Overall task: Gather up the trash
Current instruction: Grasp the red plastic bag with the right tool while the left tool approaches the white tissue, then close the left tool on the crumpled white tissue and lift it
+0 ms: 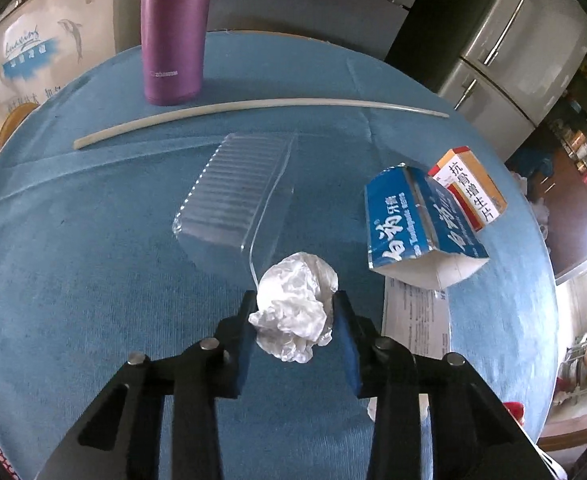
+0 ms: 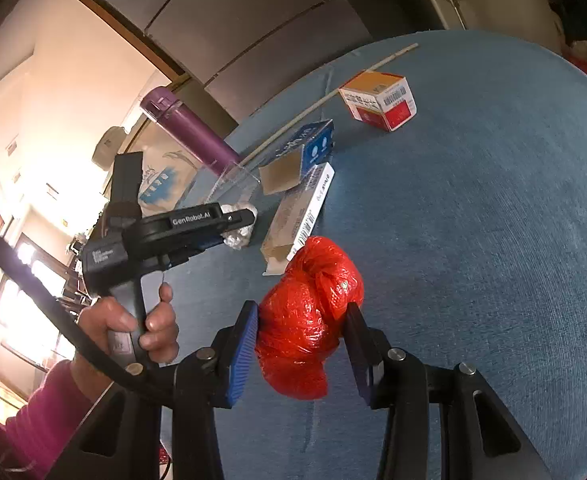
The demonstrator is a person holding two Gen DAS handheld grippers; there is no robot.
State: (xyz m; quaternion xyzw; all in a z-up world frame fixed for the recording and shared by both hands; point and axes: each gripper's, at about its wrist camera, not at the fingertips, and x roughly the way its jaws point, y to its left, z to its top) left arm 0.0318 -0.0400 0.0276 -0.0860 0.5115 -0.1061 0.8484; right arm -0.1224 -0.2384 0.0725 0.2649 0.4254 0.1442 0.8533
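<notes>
A crumpled white tissue (image 1: 297, 280) lies on the round blue-clothed table (image 1: 73, 260), and both blue pads of my left gripper (image 1: 294, 308) press on its sides. In the right wrist view the same gripper (image 2: 245, 216) is seen from the side, held by a hand in a magenta sleeve (image 2: 53, 412), with the tissue (image 2: 239, 238) at its tip. My right gripper (image 2: 301, 312) is shut on a bundled red plastic bag (image 2: 309, 280), held above the cloth.
Beyond the tissue lie a clear plastic tray (image 1: 233, 184), a long pale stick (image 1: 253, 106) and an upright purple flask (image 1: 173, 32). To the right are an opened blue toothpaste box (image 1: 413, 216), a red-orange medicine box (image 1: 473, 184) and a flat white box (image 2: 297, 216).
</notes>
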